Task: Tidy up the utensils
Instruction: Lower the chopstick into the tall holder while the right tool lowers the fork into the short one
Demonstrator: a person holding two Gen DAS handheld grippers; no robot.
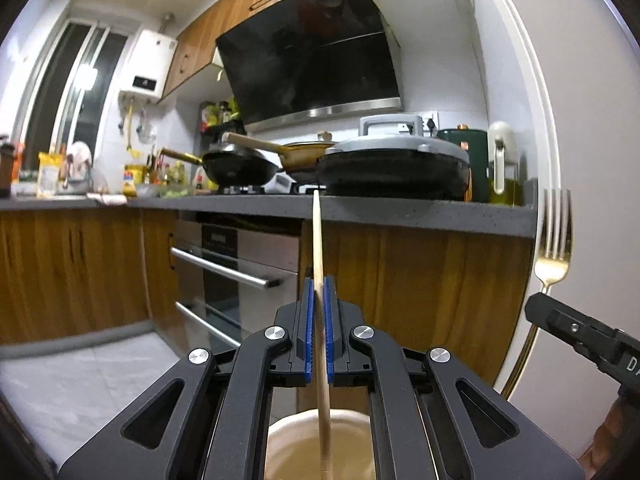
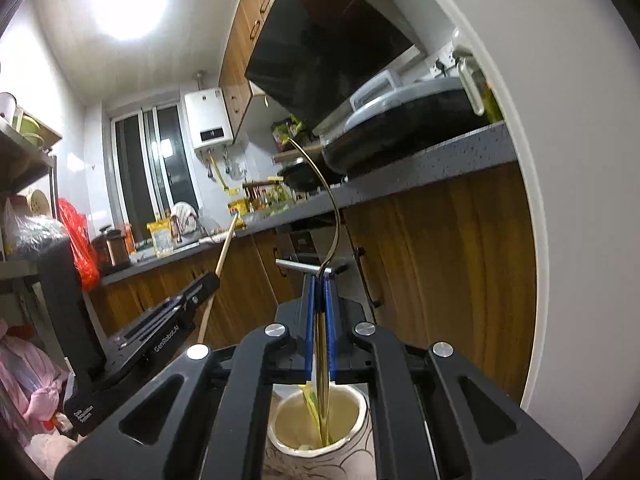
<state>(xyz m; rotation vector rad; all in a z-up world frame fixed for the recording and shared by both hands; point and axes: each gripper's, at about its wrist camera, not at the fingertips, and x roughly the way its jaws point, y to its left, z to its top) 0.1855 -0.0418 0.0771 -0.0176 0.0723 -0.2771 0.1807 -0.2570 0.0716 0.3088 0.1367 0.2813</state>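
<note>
Jaws clamped both sides: left gripper [image 1: 319, 312] on upright chopstick [image 1: 318, 240], right gripper [image 2: 320, 304] on gold fork [image 2: 320, 184]. Each utensil's lower end is over a cup [image 2: 356, 412].

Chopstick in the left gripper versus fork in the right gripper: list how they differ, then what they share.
The chopstick is pale wood; the fork is shiny gold metal. The chopstick is a plain straight stick; the fork ends in tines and has a curved neck. The left gripper holds the chopstick; the right gripper holds the fork. Shared: each is clamped upright between shut blue pads, its lower end over a cup.
</note>
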